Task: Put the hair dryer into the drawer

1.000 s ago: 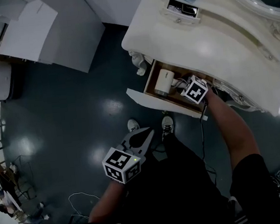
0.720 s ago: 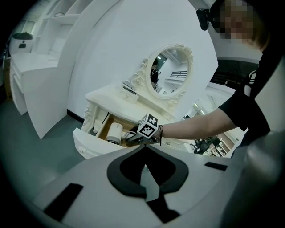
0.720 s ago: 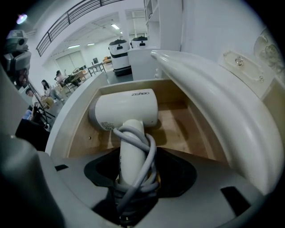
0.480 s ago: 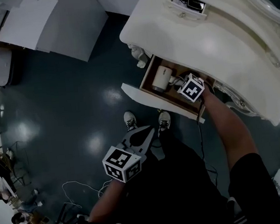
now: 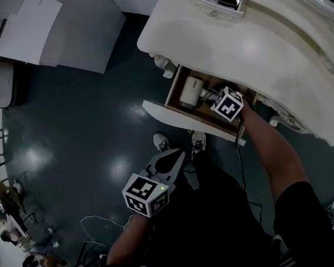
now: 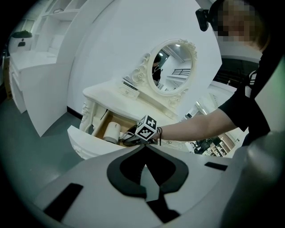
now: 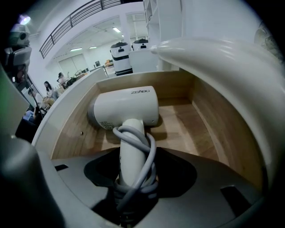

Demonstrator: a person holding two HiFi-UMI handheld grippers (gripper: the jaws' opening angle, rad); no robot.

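The white hair dryer (image 5: 191,93) lies inside the open wooden drawer (image 5: 183,120) of the cream dressing table (image 5: 253,50). Its barrel (image 7: 127,107) points across the drawer floor. The handle, wrapped in its grey cord (image 7: 136,147), runs back between the jaws of my right gripper (image 7: 131,178), which is shut on it. In the head view, the right gripper (image 5: 215,99) reaches into the drawer from the right. My left gripper (image 5: 178,156) hangs over the dark floor in front of the drawer, shut and holding nothing, and from it I see the drawer (image 6: 84,144) and dryer (image 6: 112,132).
An oval mirror (image 6: 171,67) stands on the table top, with a small organiser box (image 5: 218,0) near it. White cabinets (image 5: 56,35) line the left side. The person's shoes (image 5: 161,142) stand just before the drawer front. A thin cable (image 5: 100,232) lies on the floor.
The head view has shifted slightly. The right gripper stays in the drawer on the dryer's handle, and the left gripper holds its place.
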